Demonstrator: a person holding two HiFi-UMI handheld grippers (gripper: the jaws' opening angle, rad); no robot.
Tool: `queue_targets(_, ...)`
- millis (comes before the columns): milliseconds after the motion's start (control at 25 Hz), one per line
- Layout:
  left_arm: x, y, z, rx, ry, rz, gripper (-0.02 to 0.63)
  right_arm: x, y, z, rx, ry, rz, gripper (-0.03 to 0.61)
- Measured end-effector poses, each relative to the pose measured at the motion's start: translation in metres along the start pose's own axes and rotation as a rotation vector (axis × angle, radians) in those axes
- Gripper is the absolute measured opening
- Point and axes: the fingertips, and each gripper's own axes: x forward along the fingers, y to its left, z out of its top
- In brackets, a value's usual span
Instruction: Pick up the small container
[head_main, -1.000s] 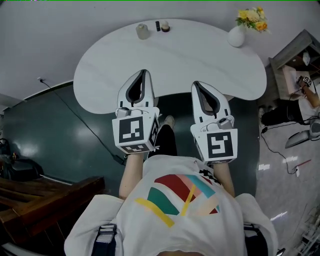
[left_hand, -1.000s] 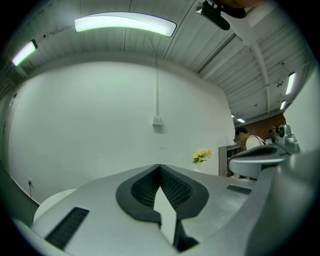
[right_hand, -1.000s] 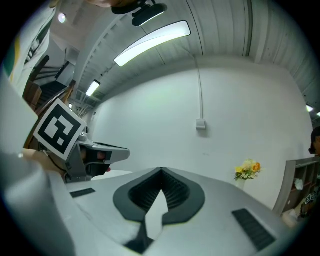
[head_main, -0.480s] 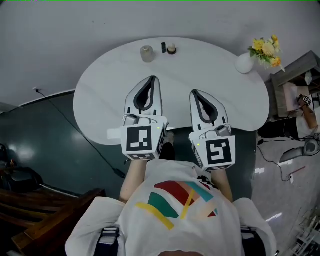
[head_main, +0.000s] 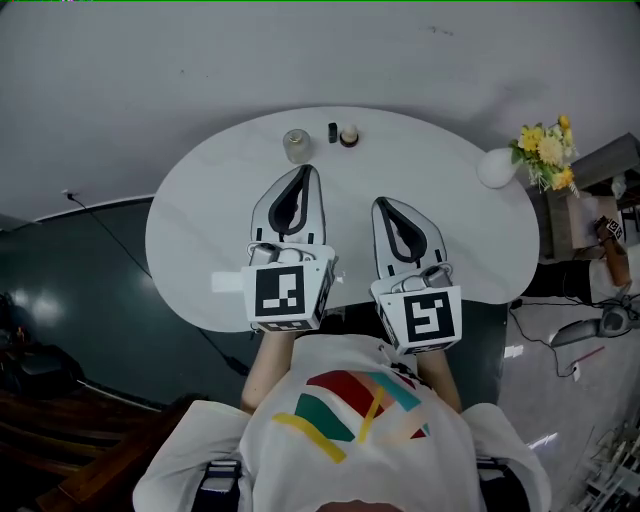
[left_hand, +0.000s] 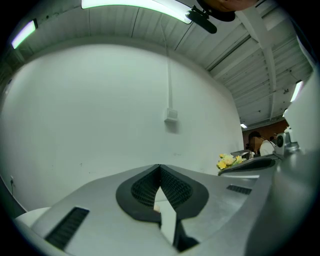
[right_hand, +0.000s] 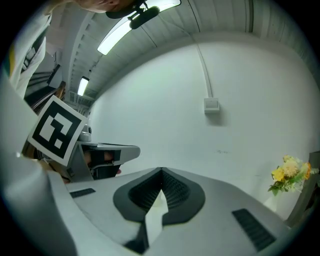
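Observation:
Three small things stand at the far edge of the white table (head_main: 200, 230): a pale glass jar (head_main: 295, 145), a thin black item (head_main: 332, 132) and a small round container with a dark base (head_main: 348, 136). My left gripper (head_main: 301, 172) hovers over the table, shut and empty, its tip just short of the jar. My right gripper (head_main: 384, 203) is beside it, farther back, also shut with nothing held. In the left gripper view the jaws (left_hand: 160, 166) meet at the tip. The right gripper view shows its jaws (right_hand: 161, 171) closed too, pointing at the wall.
A white round vase (head_main: 496, 168) with yellow flowers (head_main: 548, 152) stands at the table's right end. A plain wall lies behind the table. A black cable (head_main: 110, 215) runs over the dark floor at left. The flowers (right_hand: 287, 177) show in the right gripper view.
Both grippers have moved forward over the table toward the small items at its far edge. The left one now reaches close to the jar. Both stayed shut.

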Motion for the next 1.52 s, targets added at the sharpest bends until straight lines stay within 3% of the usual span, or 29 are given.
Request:
queue_targets(240,0.015,0.004,-0.009,0.02,0.021,0.042,0.017,0.017,-0.019,0.004,0.018,-0.039,0.01,0.011)
queue_targets(520,0.029,0.003,0.003,0.055,-0.013,0.095,0.017,0.03,-0.034,0.015,0.026,-0.099,0.063,0.011)
queue_targets(760,0.029,0.006,0.006,0.052,-0.031,0.14,0.017,0.035,-0.047,0.012,0.075,-0.103,0.055,0.011)
queue_targets(1000,0.024,0.017,0.002,0.07,-0.009,0.187,0.018,0.044,-0.039,0.008,0.077,-0.091,0.125,0.011)
queue_targets(1240,0.015,0.031,-0.007,0.06,0.017,0.234,0.018,0.068,-0.012,0.004,0.045,-0.043,0.255,0.015)
queue_targets(1360,0.011,0.038,-0.014,0.05,0.033,0.25,0.018,0.083,-0.006,0.005,0.068,-0.03,0.286,0.129)
queue_targets(1520,0.01,0.049,-0.026,0.042,0.06,0.268,0.018,0.104,-0.002,0.01,0.084,-0.022,0.317,0.22)
